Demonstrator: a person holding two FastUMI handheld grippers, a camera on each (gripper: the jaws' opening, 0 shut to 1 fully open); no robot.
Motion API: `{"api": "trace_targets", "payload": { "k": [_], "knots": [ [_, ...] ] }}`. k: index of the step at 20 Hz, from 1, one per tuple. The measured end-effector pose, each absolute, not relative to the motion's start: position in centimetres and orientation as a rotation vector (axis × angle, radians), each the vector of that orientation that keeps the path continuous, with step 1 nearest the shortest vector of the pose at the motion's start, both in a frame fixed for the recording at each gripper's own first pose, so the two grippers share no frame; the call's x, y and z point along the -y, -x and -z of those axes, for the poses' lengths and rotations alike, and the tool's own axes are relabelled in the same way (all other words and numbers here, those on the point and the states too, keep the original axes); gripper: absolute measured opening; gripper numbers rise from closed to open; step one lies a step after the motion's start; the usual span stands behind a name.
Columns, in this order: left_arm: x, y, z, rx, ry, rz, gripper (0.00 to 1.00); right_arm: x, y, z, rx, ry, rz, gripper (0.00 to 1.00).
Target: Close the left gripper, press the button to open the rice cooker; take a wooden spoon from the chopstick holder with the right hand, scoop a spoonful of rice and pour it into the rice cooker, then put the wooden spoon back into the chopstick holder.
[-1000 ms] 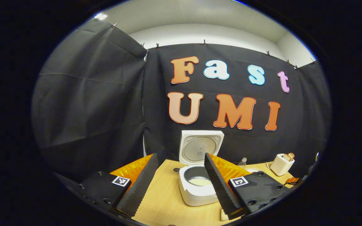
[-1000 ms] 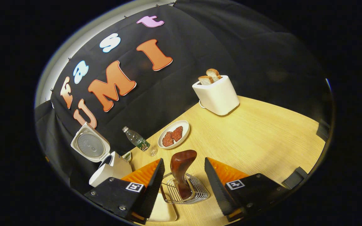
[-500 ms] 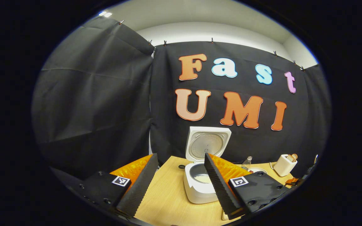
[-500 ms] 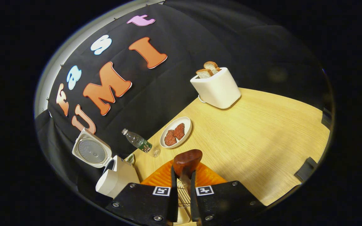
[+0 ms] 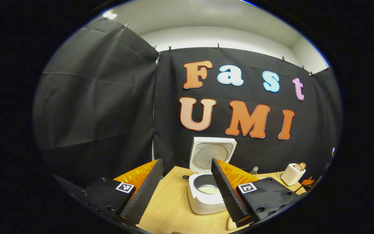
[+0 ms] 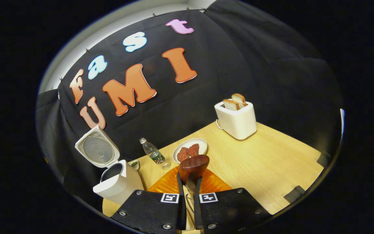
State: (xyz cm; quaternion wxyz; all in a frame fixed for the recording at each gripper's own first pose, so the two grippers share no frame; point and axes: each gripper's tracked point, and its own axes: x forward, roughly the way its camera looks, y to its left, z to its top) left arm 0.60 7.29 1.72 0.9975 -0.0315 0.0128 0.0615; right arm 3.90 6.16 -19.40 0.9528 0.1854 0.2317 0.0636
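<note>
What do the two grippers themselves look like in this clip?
Both match. The left gripper has two wedge-shaped fingers with ribbed inner faces, translucent orange ridged backing, and black screwed housings, each carrying a square black-and-white marker. The right gripper has the same housings, markers and orange backing.

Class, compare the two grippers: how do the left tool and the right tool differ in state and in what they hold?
The left tool is open with its fingers spread wide; the right tool is shut. The left tool holds nothing, while the right tool grips the wooden spoon. Both are held above the wooden table.
</note>
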Motion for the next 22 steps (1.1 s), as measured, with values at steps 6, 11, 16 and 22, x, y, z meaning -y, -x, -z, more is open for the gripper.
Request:
{"api": "trace_targets", "payload": {
  "k": [6,11,16,22],
  "knots": [
    [-8.2,-0.3,-1.6,-0.021,0.040,-0.140,1.00,-12.6,-1.4,14.4,-0.396,-0.300,-0.282,0.08],
    [-9.3,0.9,-1.4,-0.030,0.032,-0.152,1.00,-18.9,1.2,15.7,-0.390,-0.140,-0.435,0.08],
    [-11.0,2.1,-0.8,-0.049,-0.012,-0.186,1.00,-21.6,3.0,20.0,-0.421,0.056,-0.478,0.08],
    [-12.8,3.1,0.2,-0.081,-0.031,-0.220,1.00,-22.4,4.4,24.8,-0.470,0.220,-0.463,0.08]
  ]
}}
